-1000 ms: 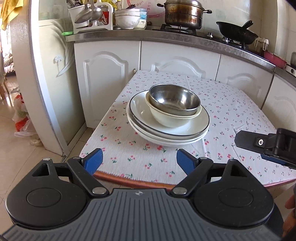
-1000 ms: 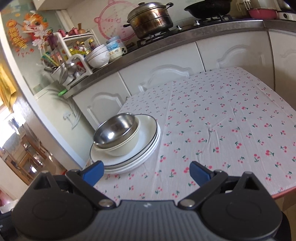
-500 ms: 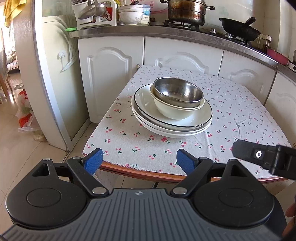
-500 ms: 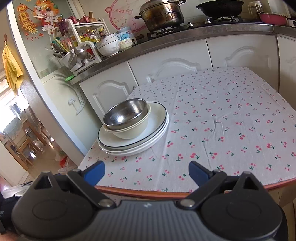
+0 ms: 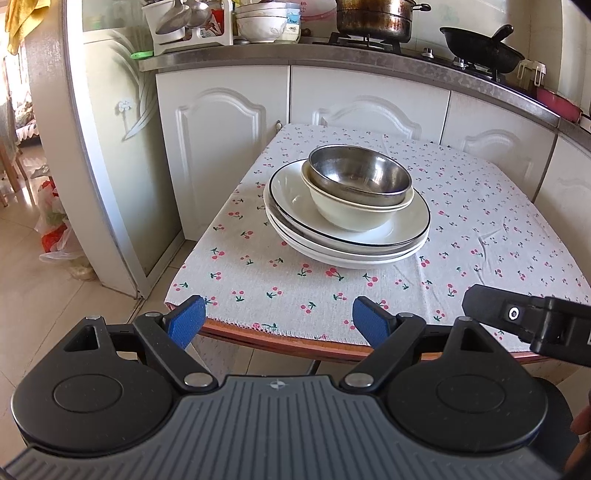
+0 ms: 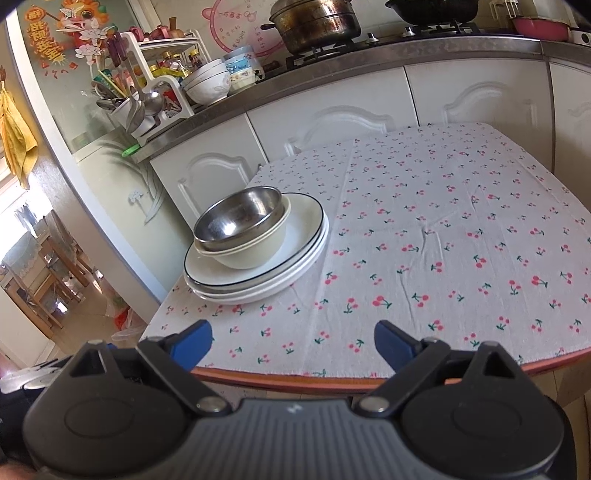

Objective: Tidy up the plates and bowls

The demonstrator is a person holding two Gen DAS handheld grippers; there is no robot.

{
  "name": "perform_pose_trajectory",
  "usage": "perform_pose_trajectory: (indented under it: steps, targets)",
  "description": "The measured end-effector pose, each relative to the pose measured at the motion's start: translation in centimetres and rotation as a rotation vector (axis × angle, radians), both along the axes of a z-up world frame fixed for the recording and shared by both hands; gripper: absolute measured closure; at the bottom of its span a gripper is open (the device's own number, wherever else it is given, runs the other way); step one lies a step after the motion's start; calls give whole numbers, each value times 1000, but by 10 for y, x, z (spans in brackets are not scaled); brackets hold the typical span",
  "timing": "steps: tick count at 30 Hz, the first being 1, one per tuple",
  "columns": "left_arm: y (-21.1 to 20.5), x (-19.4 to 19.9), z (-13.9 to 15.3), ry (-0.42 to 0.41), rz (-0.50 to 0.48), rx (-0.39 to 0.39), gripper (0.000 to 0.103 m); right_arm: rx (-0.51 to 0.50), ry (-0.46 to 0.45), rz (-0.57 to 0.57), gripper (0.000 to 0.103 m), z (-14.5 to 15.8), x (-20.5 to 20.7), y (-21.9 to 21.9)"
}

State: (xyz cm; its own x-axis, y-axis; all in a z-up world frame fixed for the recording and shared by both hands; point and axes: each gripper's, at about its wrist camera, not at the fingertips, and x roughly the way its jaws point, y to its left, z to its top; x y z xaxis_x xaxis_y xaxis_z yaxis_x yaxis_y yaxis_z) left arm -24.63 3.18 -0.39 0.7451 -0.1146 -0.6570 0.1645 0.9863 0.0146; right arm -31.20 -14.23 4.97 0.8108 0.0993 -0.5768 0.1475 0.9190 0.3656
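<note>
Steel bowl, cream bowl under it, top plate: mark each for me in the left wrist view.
steel bowl (image 5: 360, 173), left wrist view, on its inner wall.
cream bowl (image 5: 349, 214), left wrist view, on its outer side below the rim.
top plate (image 5: 291, 184), left wrist view, on its bare left inner surface.

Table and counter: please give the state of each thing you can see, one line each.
Steel bowl: upright, empty, nested in cream bowl.
Cream bowl: upright, on top plate.
Plates: stacked on tablecloth.
Pot: on stove.
Left gripper: open, empty.
Right gripper: open, empty; jaws just closed slightly.
</note>
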Motion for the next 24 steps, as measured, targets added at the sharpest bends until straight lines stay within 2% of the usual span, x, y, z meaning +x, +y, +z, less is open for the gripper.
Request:
perform_pose_trajectory:
  steps: [24]
  targets:
    - [-5, 1, -5, 10, -6, 7, 0, 21, 25, -2, 9, -8, 3, -5]
